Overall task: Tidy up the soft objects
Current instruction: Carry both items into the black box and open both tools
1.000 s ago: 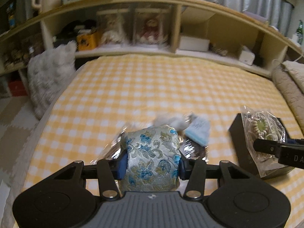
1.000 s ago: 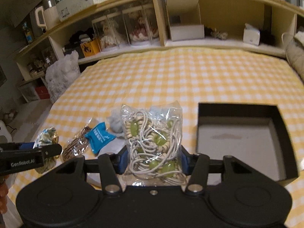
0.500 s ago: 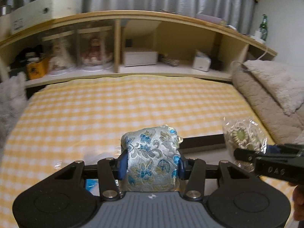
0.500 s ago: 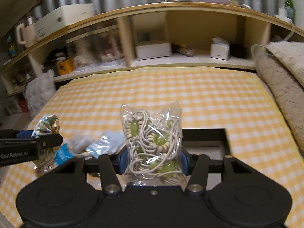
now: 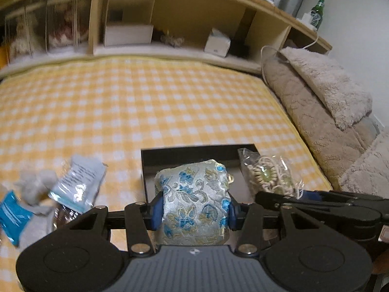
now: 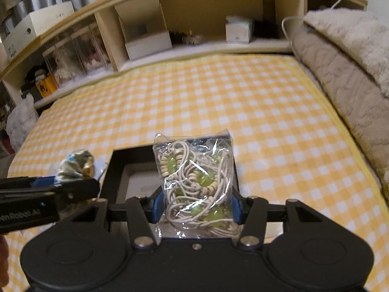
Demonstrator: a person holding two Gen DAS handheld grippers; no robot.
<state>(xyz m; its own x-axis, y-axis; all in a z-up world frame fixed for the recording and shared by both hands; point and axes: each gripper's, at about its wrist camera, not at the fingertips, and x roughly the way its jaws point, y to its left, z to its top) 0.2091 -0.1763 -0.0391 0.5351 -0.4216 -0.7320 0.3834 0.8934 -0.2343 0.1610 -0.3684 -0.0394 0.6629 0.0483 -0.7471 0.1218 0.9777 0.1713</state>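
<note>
Both pairs of fingers are clamped on soft things: the left gripper [image 5: 192,211] grasps a silvery brocade pouch [image 5: 193,198] with blue flowers, and the right gripper [image 6: 194,209] grasps a clear bag of cord and green beads [image 6: 195,182]. Each is held above the black box [image 6: 116,168] on the yellow checked bedspread [image 6: 218,102]. Left of the box lie small plastic packets [image 5: 77,185]. Beyond stand wooden shelves [image 5: 170,24].
</note>
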